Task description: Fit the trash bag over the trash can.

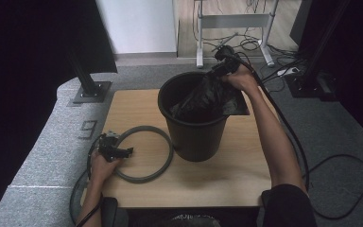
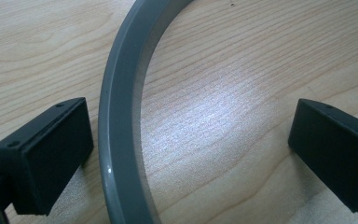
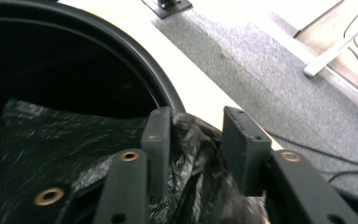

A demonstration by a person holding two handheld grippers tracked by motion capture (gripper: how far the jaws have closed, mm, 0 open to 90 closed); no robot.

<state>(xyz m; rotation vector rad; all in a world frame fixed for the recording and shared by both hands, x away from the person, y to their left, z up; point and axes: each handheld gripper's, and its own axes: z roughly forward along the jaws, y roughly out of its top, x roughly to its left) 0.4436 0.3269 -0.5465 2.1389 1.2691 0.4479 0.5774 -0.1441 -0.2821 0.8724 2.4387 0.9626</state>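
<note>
Right gripper [image 3: 193,135] above far rim of bucket [image 1: 196,137]; black bag [image 3: 74,149] bunched between half-closed jaws, hanging into bucket. Left gripper [image 2: 186,154] wide open, grey ring [image 2: 119,116] between jaws, untouched.

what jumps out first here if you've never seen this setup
The black bucket stands mid-table, and the right gripper at its far rim has a black plastic bag bunched between its jaws. Left of the bucket a grey ring lies flat on the wooden table, and the open left gripper straddles the ring's near-left edge.

Lab, black curtains [image 1: 23,56], floor cables [image 1: 345,189]
</note>
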